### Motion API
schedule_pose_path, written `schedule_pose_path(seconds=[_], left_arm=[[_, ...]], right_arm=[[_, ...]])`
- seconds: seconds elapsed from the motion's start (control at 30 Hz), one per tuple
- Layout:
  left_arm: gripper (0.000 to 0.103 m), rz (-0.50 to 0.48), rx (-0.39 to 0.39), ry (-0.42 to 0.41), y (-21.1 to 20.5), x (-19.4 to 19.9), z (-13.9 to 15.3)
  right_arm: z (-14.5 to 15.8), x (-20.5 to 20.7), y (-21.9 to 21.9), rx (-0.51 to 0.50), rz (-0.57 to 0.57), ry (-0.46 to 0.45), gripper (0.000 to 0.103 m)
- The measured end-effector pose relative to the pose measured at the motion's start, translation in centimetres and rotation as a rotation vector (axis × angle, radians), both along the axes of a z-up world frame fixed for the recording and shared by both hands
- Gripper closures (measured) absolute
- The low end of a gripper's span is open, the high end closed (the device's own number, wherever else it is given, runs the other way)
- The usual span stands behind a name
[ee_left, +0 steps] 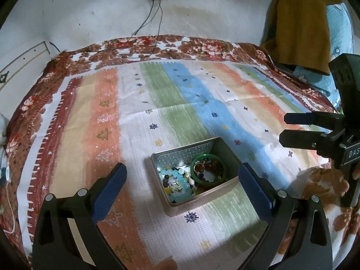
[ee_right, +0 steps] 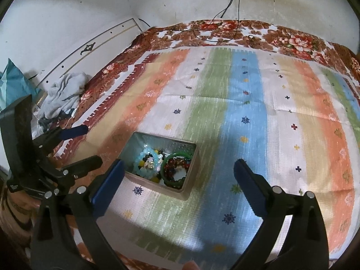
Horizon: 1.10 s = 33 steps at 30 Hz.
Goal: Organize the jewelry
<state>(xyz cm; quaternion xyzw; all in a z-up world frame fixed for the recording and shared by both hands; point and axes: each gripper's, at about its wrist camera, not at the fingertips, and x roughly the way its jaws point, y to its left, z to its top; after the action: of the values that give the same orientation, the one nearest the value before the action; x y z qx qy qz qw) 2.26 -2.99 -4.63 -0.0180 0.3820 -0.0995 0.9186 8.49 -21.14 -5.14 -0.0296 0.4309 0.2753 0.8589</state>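
A small open metal box (ee_left: pixel 180 155) stands on the striped cloth. Inside lie a green bangle (ee_left: pixel 208 157), a pale blue bead bracelet (ee_left: pixel 180 185) and several mixed beads and rings. My left gripper (ee_left: pixel 182 168) is open just above the box's near side, its blue pads wide apart with nothing between them. My right gripper (ee_left: pixel 284 128) comes in from the right edge, open and empty. In the right wrist view the box (ee_right: pixel 155 183) sits between the open right gripper (ee_right: pixel 178 164)'s tips, with the bangle (ee_right: pixel 173 181) and bracelet (ee_right: pixel 144 155) visible. The open left gripper (ee_right: pixel 92 144) is at the left.
The striped cloth (ee_left: pixel 180 103) lies over a floral blanket (ee_left: pixel 157 45) on a bed. Cables (ee_left: pixel 155 22) run down from a wall socket onto the far edge. A mustard garment (ee_left: pixel 301 27) hangs at the back right. Crumpled grey clothes (ee_right: pixel 65 92) lie off the left side.
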Motion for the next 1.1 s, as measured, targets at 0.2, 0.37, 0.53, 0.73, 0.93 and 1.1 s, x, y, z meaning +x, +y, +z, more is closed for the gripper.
schedule_pose_path(seconds=[0.2,0.37,0.53,0.73,0.93,1.1], left_arm=[[0.006,-0.001,0.005,-0.005,-0.1,0.0,-0.1],[0.006,0.002,-0.01,-0.017,0.2,-0.1,-0.1],[0.006,-0.005,-0.009,-0.022,0.4,-0.1,0.0],[0.006,-0.006,-0.004,-0.025,0.3,0.0,0.0],[0.006,-0.007,-0.004,-0.026,0.3,0.0,0.0],[0.006,-0.007,-0.004,-0.028,0.3,0.1,0.0]], right_arm=[[-0.5,-0.1,0.6,-0.025,0.024,0.012,0.006],[-0.8,-0.2,0.8,-0.034,0.031,0.021,0.006],[-1.0,-0.1,0.9,-0.038,0.038,0.026,0.006],[-1.2,-0.2,1.2,-0.047,0.049,0.035,0.006],[-1.2,-0.2,1.2,-0.048,0.049,0.035,0.006],[-1.3,-0.2,1.3,-0.05,0.05,0.037,0.006]])
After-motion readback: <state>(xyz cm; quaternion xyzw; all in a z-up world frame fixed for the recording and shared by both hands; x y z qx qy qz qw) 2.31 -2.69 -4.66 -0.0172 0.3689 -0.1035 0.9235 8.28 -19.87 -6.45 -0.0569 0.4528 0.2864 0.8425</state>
